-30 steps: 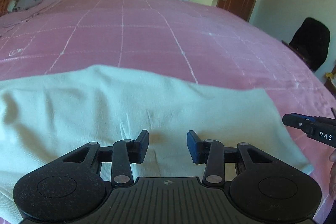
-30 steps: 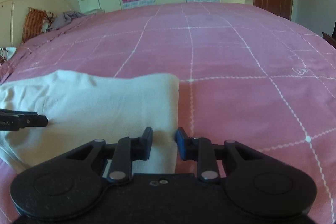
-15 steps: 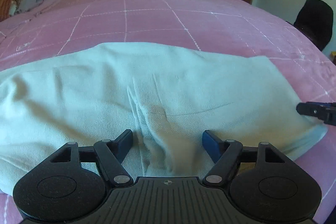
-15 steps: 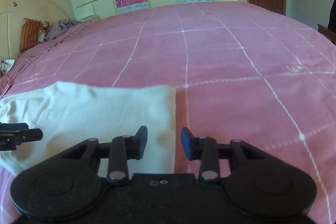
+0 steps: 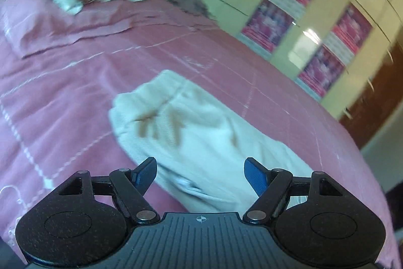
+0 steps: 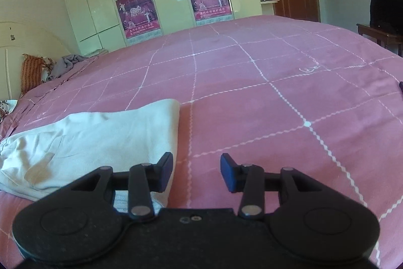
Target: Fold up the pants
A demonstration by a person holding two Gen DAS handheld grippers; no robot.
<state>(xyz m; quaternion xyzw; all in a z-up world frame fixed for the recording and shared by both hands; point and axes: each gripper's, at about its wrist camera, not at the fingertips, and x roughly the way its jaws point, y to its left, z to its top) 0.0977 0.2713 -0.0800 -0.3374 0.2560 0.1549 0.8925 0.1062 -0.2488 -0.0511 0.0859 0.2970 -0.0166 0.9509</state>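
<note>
While the pale cream cotton pants [image 6: 100,138] lie part-folded on the pink checked bed [image 6: 277,92], nothing is held: left gripper [image 5: 200,172] jaws wide, right gripper [image 6: 196,172] jaws opening, empty. The fold could be dragged loose by a careless regrasp.

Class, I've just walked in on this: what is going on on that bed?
A person holding a two-finger gripper in each hand is folding pale pants on a bed with a pink checked bedspread. The pants lie already folded over in a compact bundle. Neither gripper grips them now: the left gripper hovers above the pants with its jaws wide apart, and the right gripper sits at the folded edge, jaws opening with nothing pressed between them. It looks like a fold was just released.
</note>
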